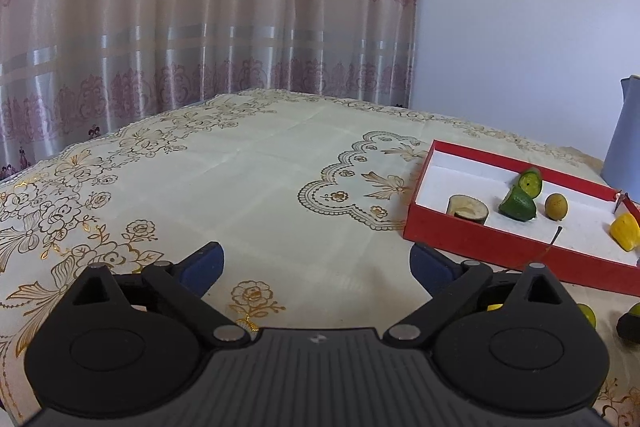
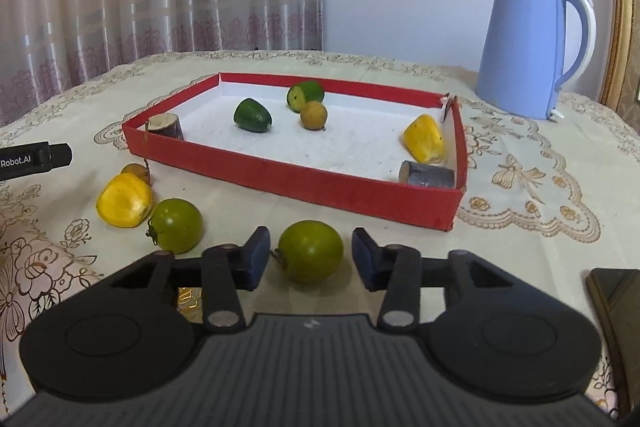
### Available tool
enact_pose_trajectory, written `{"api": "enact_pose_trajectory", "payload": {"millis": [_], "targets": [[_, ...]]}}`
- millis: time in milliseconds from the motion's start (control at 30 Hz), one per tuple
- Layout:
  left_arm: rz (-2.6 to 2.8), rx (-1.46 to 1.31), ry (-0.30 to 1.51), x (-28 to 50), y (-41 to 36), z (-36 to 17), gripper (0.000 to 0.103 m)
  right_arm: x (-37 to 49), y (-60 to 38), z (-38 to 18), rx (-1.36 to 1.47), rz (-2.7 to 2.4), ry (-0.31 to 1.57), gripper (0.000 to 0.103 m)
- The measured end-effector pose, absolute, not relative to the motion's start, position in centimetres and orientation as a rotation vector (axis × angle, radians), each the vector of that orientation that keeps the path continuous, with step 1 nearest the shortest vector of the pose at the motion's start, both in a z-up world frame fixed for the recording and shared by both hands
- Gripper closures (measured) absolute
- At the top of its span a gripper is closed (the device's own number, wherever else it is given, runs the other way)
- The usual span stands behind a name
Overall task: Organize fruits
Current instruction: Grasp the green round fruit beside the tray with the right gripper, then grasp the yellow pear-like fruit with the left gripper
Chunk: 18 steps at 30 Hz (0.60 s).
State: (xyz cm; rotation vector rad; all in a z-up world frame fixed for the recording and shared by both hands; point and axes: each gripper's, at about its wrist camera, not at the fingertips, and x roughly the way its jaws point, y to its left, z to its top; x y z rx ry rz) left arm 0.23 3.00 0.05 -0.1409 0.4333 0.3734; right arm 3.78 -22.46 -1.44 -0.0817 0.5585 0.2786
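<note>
Right fingers (image 2: 310,257) flanking green tomato (image 2: 311,251), gaps visible

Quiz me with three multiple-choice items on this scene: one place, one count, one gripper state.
1. The blue kettle stands: A beyond the red tray, on the tablecloth; B inside it; C between gripper fingers.
2. Yellow pieces inside the tray: A none; B one; C three.
3. The left gripper is: A shut on a tomato; B shut, empty; C open, empty.
Answers: 1 A, it stands past the tray's far right corner; 2 B, only one lies there, by the right wall; 3 C, its fingers stand wide over bare tablecloth.
</note>
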Motion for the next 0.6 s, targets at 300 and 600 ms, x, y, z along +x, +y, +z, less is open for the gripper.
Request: {"api": "enact_pose_trajectory", "payload": {"millis": [300, 600], "targets": [[0.37, -0.148, 0.439, 0.3, 3.15, 0.02, 0.003, 3.36, -22.32, -1.24, -0.098, 0.266, 0.533, 0.068], [0.373, -0.148, 0.441, 0.34, 3.08, -0.07, 0.003, 2.79, -22.7, -0.93, -0.084, 0.265, 0.512, 0.068]]}}
